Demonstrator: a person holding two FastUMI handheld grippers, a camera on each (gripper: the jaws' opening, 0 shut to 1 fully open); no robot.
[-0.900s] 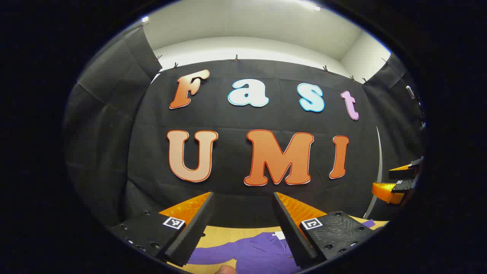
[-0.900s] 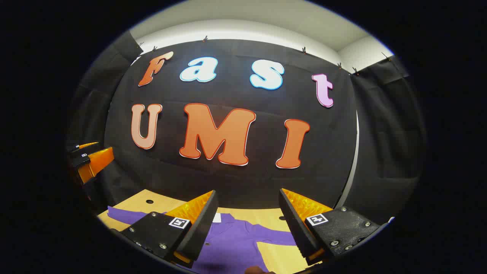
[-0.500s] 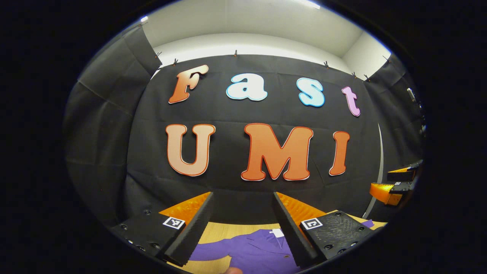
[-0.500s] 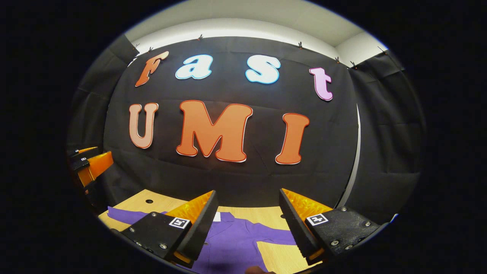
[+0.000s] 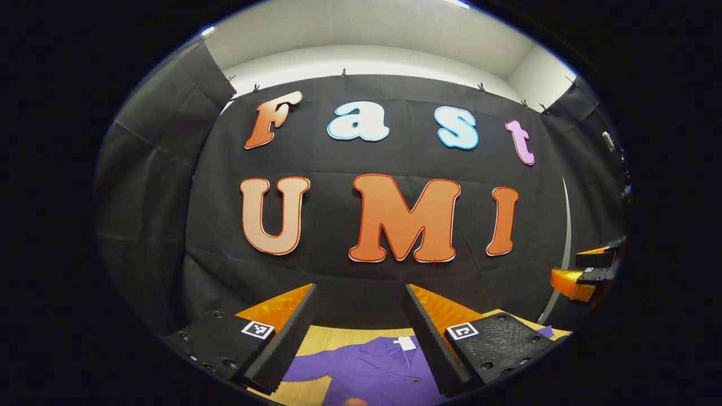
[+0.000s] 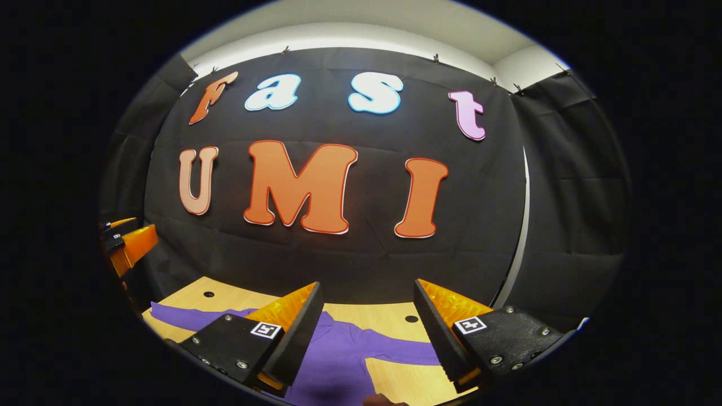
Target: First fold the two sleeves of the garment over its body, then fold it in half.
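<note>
We hold the left gripper (image 5: 358, 293) and right gripper (image 6: 366, 290) high with jaws wide and empty above the purple garment (image 6: 338, 361) lying flat on the wooden table (image 6: 389, 316), and we risk pinching only a sleeve's top layer, or dragging the body askew.

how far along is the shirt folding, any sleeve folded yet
Nothing looks done yet. The purple long-sleeved garment lies flat on the light wooden table, one sleeve stretched out to the side and the other sleeve spread the opposite way. In hand: nothing; the left gripper and right gripper hover above it, jaws open and empty. Left: both sleeve folds, then the fold in half.
</note>
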